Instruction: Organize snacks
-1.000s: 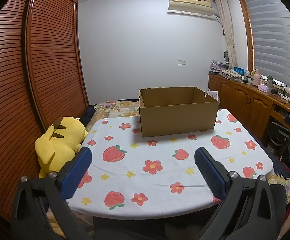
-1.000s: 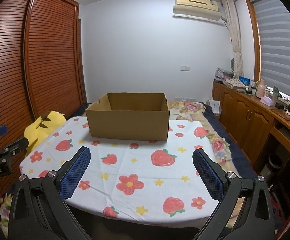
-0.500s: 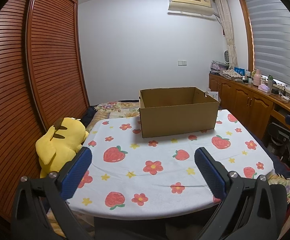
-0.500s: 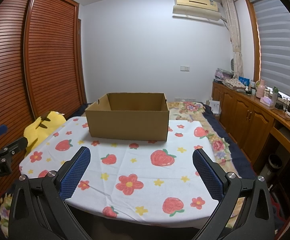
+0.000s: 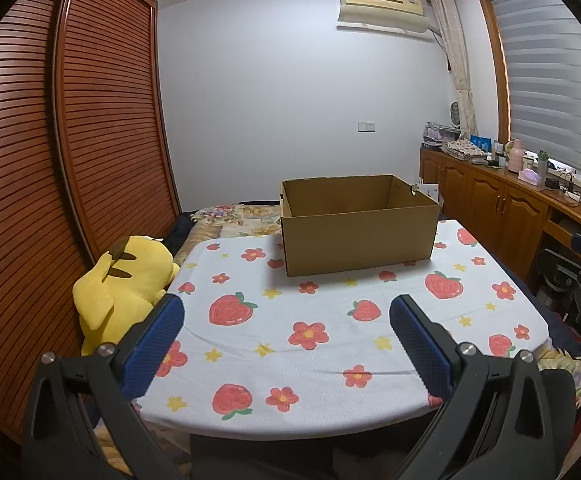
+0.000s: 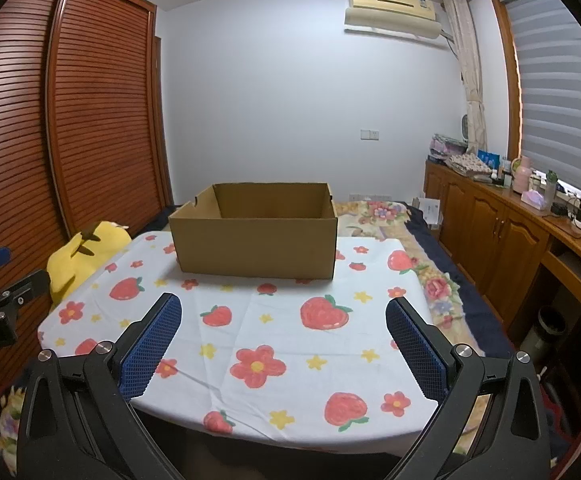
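Currently the cardboard box (image 5: 360, 226) stands open-topped at the counter's (image 5: 330, 344) far side, long axis crosswise, ahead-right of the left gripper (image 5: 286, 330) and ahead-left of the right gripper (image 6: 283, 328), both spread and holding nothing; no snacks are visible.

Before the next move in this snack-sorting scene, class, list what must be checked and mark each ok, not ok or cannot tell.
1. Left hand-held gripper open, holding nothing: ok.
2. Right hand-held gripper open, holding nothing: ok.
3. Cardboard box upright, top open, on the tablecloth: ok.
4. Snacks in view to pick up: not ok, none visible.
5. Box floor free of contents: cannot tell, hidden by the near wall.
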